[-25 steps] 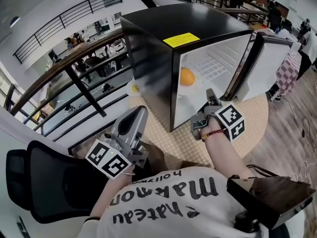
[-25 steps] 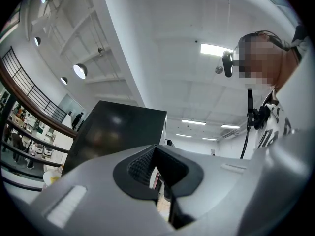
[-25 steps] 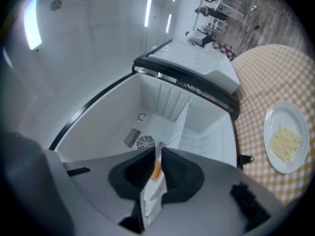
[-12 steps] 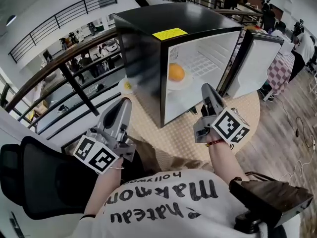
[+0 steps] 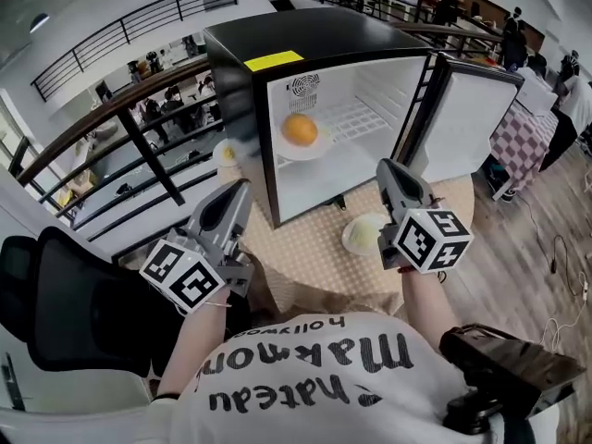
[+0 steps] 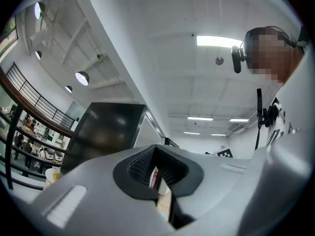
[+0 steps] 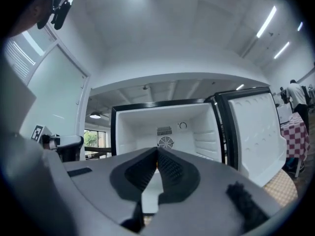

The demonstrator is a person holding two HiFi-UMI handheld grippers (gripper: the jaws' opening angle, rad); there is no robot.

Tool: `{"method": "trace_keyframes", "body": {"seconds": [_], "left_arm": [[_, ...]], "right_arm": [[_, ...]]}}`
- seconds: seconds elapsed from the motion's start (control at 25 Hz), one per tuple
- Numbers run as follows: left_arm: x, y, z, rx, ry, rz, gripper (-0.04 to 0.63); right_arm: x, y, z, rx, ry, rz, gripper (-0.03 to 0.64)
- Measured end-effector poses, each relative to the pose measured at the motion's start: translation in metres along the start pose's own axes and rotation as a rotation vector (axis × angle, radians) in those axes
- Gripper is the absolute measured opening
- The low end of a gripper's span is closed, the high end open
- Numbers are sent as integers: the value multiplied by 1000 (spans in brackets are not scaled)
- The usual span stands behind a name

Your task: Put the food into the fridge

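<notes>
Inside the fridge [image 5: 242,81], on the shelf, sits a round orange [image 5: 300,129] on a small white plate [image 5: 326,141]. I think it rests on the plate so it cannot roll off, and sits near the front of the fridge where it is easy to reach. The orange looks smooth and bright. Its plate is flat and shiny with a low rim.

From outside, the fridge is a glossy black box with a yellow sticker on top. The inside is hard and white, with a wire shelf and a little round fan grille on the back wall. The door [image 5: 467,123] stands wide open at the right of the fridge, so there is room to put things in.

Just in front of the fridge, a second plate [image 5: 359,236] lies on the table [image 5: 305,262], which has a tan, woven-looking cover. This plate is pale, and I cannot tell what food is on it. I think it goes in next. At the left of the fridge is a third plate [image 5: 225,152] with something yellow on it.

In front of the fridge, just above the second plate, hangs the right gripper [image 5: 387,166]. Its jaws are pressed together with nothing in them. By the front left corner of the fridge is the left gripper [image 5: 237,195], also closed and empty. Both are smooth grey plastic with bumpy black pads
</notes>
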State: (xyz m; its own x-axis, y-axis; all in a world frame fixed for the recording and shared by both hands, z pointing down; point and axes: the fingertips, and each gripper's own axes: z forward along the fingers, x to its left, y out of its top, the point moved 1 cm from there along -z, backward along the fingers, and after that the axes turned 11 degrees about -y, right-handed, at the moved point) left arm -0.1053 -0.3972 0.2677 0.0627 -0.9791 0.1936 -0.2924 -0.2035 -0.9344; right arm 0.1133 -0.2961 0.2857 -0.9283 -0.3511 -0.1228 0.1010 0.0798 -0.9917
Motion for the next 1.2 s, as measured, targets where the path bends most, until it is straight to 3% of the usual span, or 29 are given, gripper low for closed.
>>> {"method": "trace_keyframes", "body": {"seconds": [0.24, 0.56, 1.2], "left_arm": [[-47, -19, 14, -21, 43, 30, 3], [-109, -52, 11, 20, 127, 81, 4], [-222, -91, -7, 42, 217, 69, 3]], "right_arm": [[-14, -4, -34, 12, 101, -73, 17], [-26, -12, -80, 32, 210, -127, 17], [-46, -34, -177, 106, 321, -109, 17]]}}
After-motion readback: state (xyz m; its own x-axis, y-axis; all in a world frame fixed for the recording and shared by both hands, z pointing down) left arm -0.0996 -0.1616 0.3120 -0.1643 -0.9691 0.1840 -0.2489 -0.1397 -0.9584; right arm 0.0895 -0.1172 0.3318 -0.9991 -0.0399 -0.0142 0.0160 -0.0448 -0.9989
